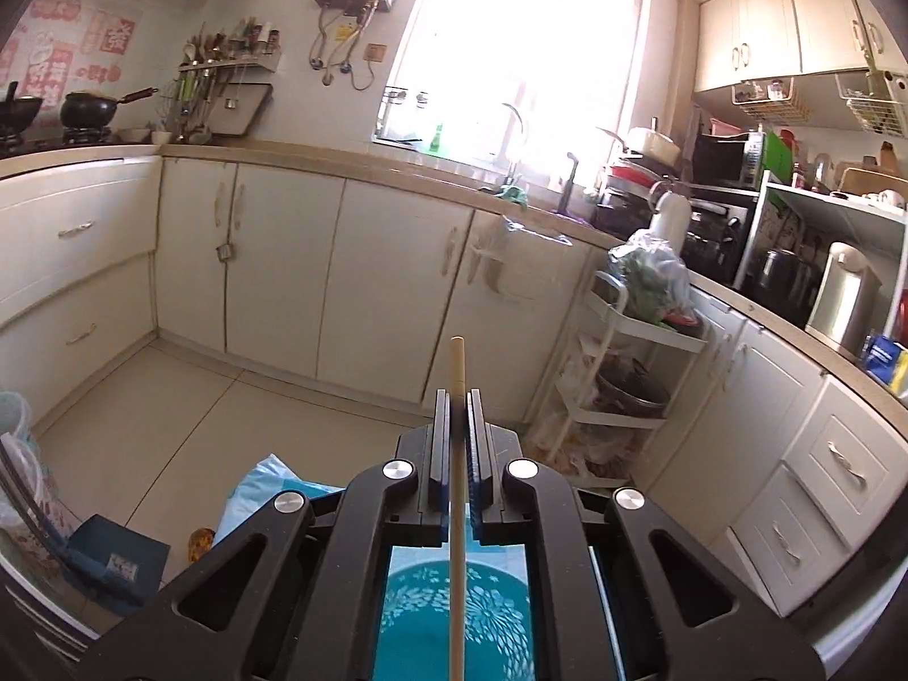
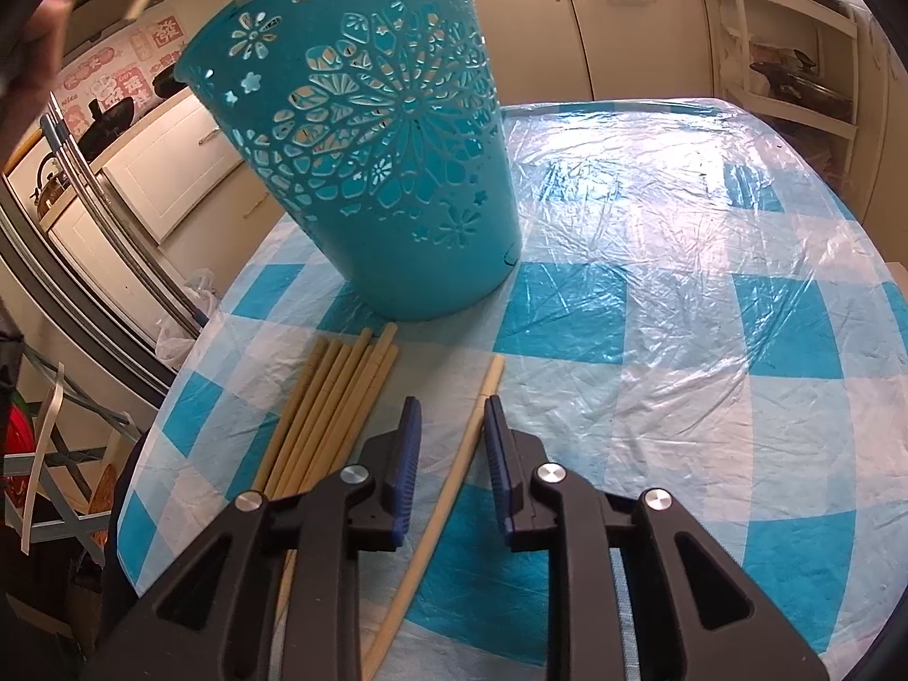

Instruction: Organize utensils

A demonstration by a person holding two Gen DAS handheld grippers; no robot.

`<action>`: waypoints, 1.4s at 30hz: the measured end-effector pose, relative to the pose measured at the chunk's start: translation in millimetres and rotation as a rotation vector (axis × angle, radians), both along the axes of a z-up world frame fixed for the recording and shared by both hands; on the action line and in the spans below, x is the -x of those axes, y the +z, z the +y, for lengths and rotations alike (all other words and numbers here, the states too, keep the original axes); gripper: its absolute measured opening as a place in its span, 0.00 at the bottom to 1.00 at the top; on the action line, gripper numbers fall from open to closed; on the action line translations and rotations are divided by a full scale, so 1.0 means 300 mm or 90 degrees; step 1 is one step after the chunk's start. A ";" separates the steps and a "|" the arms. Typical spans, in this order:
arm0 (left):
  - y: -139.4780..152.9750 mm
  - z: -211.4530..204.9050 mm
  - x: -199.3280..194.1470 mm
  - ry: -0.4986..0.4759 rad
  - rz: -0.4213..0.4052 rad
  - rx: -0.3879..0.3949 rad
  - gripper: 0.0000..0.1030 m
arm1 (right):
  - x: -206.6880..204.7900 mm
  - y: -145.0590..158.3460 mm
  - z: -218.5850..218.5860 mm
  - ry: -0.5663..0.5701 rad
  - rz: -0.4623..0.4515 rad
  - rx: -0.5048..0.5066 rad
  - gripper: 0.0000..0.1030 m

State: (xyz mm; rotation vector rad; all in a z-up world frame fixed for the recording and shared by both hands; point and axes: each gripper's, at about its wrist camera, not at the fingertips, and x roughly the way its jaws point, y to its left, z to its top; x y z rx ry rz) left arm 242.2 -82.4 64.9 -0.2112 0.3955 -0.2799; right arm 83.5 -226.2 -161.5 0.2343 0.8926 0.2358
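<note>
My left gripper (image 1: 457, 403) is shut on a pale wooden chopstick (image 1: 457, 511) and holds it upright, high above the teal perforated basket (image 1: 459, 618) seen below it. In the right wrist view the same basket (image 2: 374, 170) stands on the blue-checked table (image 2: 681, 340). A bundle of several chopsticks (image 2: 329, 408) lies just in front of it. My right gripper (image 2: 451, 414) is open, its jaws on either side of a single chopstick (image 2: 454, 488) lying on the table.
A white tiered cart (image 1: 618, 374) and cream cabinets (image 1: 272, 272) stand beyond the table. A metal rack (image 2: 85, 215) is at the table's left edge. Plastic film covers the tablecloth.
</note>
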 end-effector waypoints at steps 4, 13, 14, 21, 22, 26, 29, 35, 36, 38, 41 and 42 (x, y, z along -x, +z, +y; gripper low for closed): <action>-0.062 -0.016 -0.044 0.019 0.008 -0.011 0.05 | 0.000 -0.001 0.001 0.002 0.000 -0.002 0.25; -0.210 -0.011 -0.044 0.025 0.052 -0.041 0.05 | -0.002 -0.001 0.003 0.003 -0.001 0.001 0.26; -0.223 -0.010 -0.041 0.023 0.058 -0.050 0.05 | -0.002 -0.001 0.003 0.003 0.000 0.001 0.26; -0.280 0.005 -0.014 0.020 0.105 -0.091 0.13 | -0.002 -0.001 0.005 0.004 -0.001 0.002 0.26; -0.283 0.018 -0.006 0.026 0.112 -0.092 0.24 | -0.002 -0.001 0.003 0.004 -0.001 0.001 0.26; -0.282 0.092 0.052 0.054 0.110 -0.086 0.47 | 0.002 -0.002 -0.004 0.000 0.002 -0.006 0.26; -0.277 0.175 0.122 0.071 0.110 -0.078 0.57 | 0.006 0.000 -0.007 -0.008 0.005 -0.001 0.26; -0.315 0.317 0.226 0.092 0.138 -0.057 0.67 | 0.010 0.011 0.052 -0.004 0.007 0.109 0.16; -0.327 0.331 0.237 0.093 0.144 -0.056 0.67 | 0.009 0.014 0.068 0.011 0.008 0.138 0.15; -0.363 0.357 0.263 0.094 0.162 -0.053 0.67 | 0.006 0.020 0.085 0.056 0.016 0.167 0.09; -0.418 0.380 0.289 0.085 0.190 -0.057 0.67 | 0.002 0.031 0.075 0.096 0.046 0.186 0.09; -0.431 0.385 0.295 0.083 0.196 -0.057 0.67 | 0.002 0.034 0.071 0.094 0.055 0.197 0.09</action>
